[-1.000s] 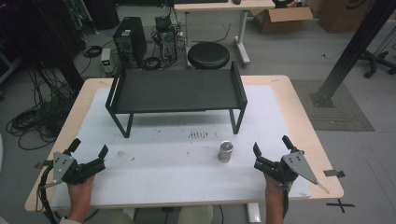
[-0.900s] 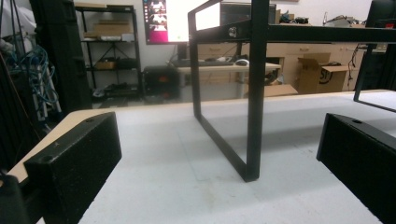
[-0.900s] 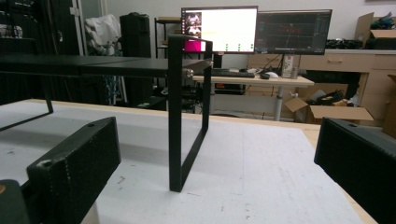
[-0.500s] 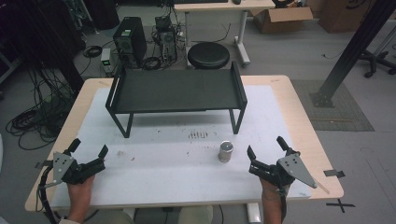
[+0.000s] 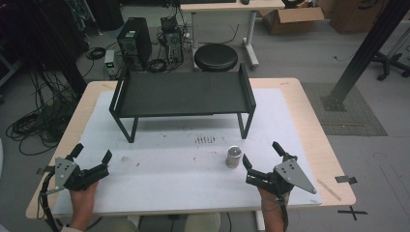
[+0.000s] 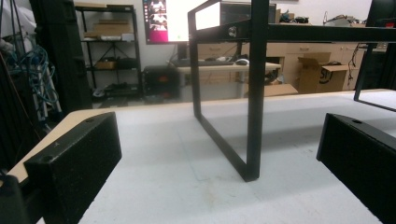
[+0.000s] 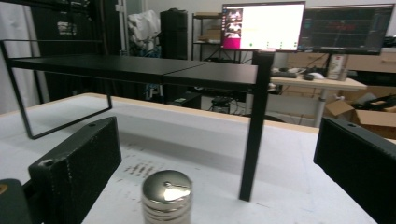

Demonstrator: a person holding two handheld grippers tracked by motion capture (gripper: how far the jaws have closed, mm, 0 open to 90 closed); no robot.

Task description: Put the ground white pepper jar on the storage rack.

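A small, squat cylinder of polished metal (image 5: pixel 233 156) is seen standing upright on the white-covered, wood-edged worktop (image 5: pixel 169 169), in front of the right front leg of a low black metal shelf stand (image 5: pixel 183 93) and well clear of it. The right claw (image 5: pixel 263 163) is held just behind and to the right of this cylinder, with its jaws spread wide and nothing between them; in the right gripper view the cylinder (image 7: pixel 166 196) is found low in the frame, between the two black jaws but nearer the jaw on that view's left, so it is not yet enclosed and not touched. The cylinder's long axis is vertical, so a grasp across its round side is judged the likely approach, with a short forward advance and a slight shift toward that jaw's side needed to centre it. The left claw (image 5: pixel 91 157) is held well apart, near the worktop's left front corner, its jaws likewise released and empty; in the left gripper view it is pointed at the stand's left front leg (image 6: pixel 254 93). The right hand is therefore judged much the nearer to the cylinder, and the shelf leg (image 7: pixel 254 126) beyond it is the one obstruction to be minded.
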